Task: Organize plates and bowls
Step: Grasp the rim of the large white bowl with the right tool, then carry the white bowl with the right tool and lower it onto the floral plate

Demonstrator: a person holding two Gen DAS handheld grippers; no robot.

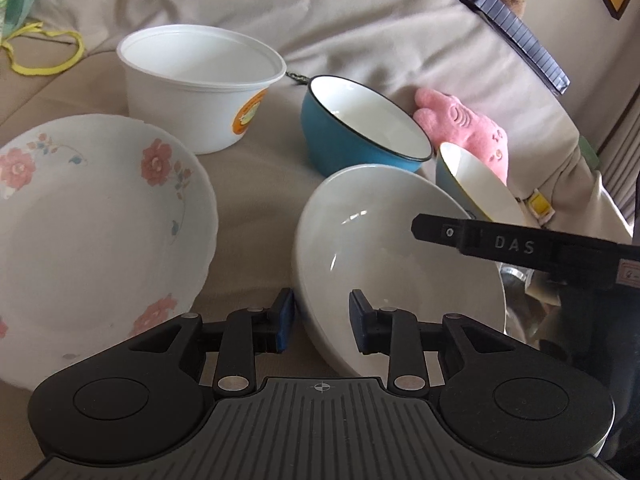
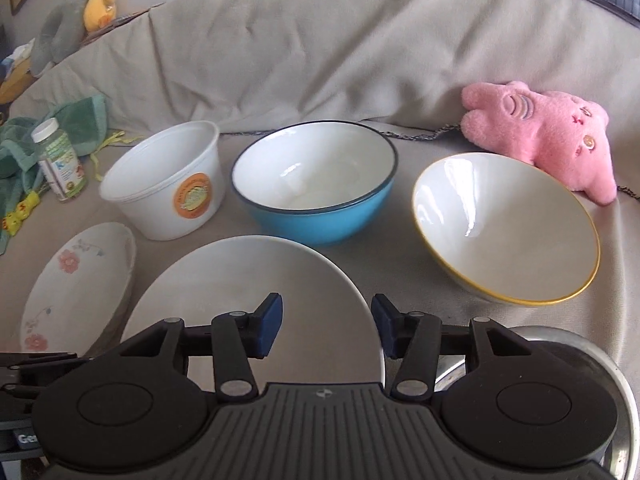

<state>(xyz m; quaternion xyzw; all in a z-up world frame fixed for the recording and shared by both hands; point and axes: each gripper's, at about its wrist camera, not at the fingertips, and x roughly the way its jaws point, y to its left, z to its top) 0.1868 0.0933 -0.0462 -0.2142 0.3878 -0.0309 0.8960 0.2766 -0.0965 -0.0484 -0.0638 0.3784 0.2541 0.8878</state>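
A plain white plate (image 1: 384,248) lies tilted on the beige sofa cover, also in the right wrist view (image 2: 248,280). My left gripper (image 1: 322,320) is open, its jaws on either side of the plate's near rim. My right gripper (image 2: 326,326) is open, its jaws straddling the plate's right rim. A floral plate (image 1: 92,216) lies to the left, also in the right wrist view (image 2: 76,280). Behind stand a white plastic tub (image 1: 200,84) (image 2: 168,184), a blue bowl (image 1: 360,124) (image 2: 316,184) and a yellow-rimmed bowl (image 2: 504,228) (image 1: 476,184).
A pink plush toy (image 2: 548,136) lies against the back cushion at right. A small bottle (image 2: 60,160) and green cloth (image 2: 72,124) sit at far left. A metal bowl rim (image 2: 616,380) shows at lower right. The right gripper's finger (image 1: 500,244) reaches over the plate.
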